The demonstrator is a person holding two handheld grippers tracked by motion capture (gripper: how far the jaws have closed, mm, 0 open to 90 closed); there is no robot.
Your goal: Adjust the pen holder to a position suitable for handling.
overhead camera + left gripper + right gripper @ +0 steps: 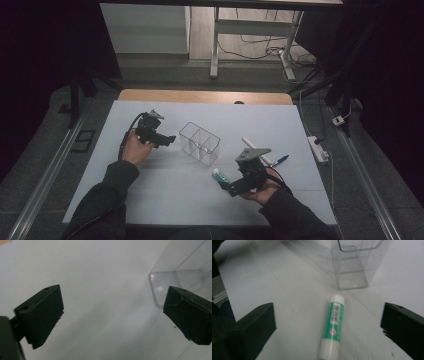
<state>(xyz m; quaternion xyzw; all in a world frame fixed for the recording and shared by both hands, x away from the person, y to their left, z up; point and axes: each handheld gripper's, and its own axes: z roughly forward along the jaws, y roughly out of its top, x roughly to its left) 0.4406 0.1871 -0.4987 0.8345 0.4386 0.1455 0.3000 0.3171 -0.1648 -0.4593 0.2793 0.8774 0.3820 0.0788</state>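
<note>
One green-and-white glue stick (332, 325) lies flat just in front of the single clear plastic two-compartment box (200, 143), bare white table (165, 190) all round it. The right gripper (226, 186) stands over the stick, jaws spread wide and untouching; the left gripper (167, 140), equally agape and empty, sits beside the box's left edge. Two pens (265, 155) lie right of the box.
</note>
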